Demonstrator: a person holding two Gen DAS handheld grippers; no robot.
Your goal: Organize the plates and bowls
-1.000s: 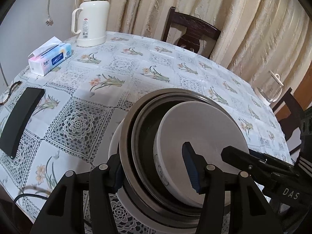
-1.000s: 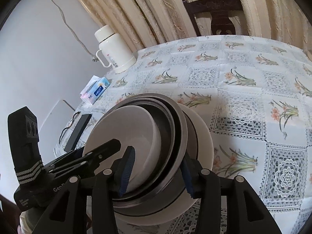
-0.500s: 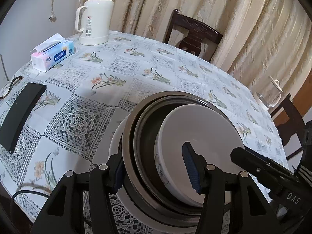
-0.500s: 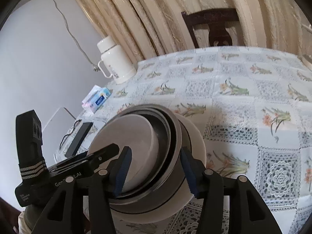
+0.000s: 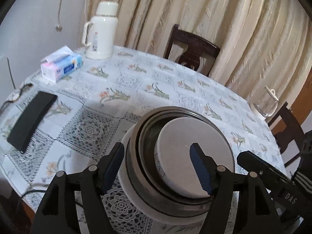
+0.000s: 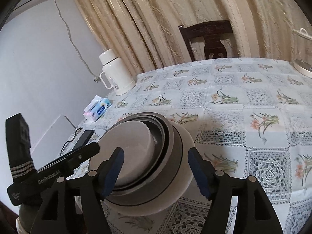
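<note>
The floral-clothed table (image 5: pixel 175 81) carries thermos (image 5: pixel 101 31), tissue box (image 5: pixel 61 64), black case (image 5: pixel 31 120).

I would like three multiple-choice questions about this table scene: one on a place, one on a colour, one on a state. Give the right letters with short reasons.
1. Where does the white thermos jug stand?
A. at the far table edge, near the curtain
B. on the dark wooden chair
C. inside the bowl stack

2. What colour is the flat rectangular object lying near the tissue box?
A. red
B. black
C. yellow

3. How do the dishes sit?
A. spread apart
B. nested in one stack
C. upside down

Answers: 1 A, the jug stands at the table's far edge before the curtain. 2 B, it is plainly black. 3 B, the small white bowl sits inside the steel bowls, which sit in the large white bowl.
</note>
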